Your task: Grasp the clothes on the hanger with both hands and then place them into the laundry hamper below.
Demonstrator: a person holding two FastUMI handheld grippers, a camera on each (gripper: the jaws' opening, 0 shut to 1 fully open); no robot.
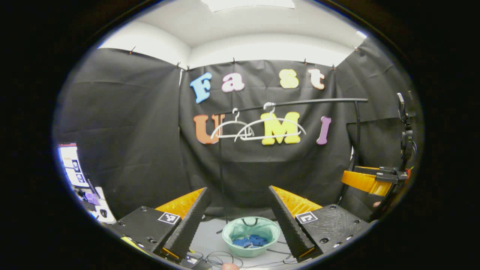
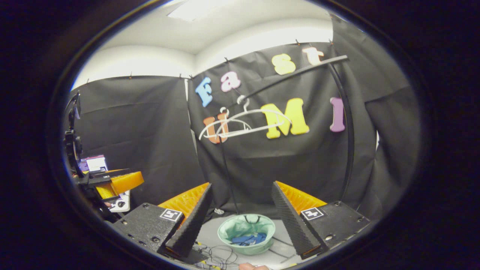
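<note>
Blue clothes (image 1: 250,240) lie inside the green laundry hamper (image 1: 229,229) at lower centre. Left gripper (image 1: 240,221) and right gripper (image 2: 240,219) both spread wide, empty. Two bare white hangers (image 1: 258,127) hang on the rail (image 1: 300,102), upper centre.

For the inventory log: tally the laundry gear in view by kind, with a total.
Hangers on the rail: 2, one smaller, one larger
Laundry hamper: 1
Blue clothes in the hamper: 1 pile
Clothes rail: 1
Total: 5
</note>
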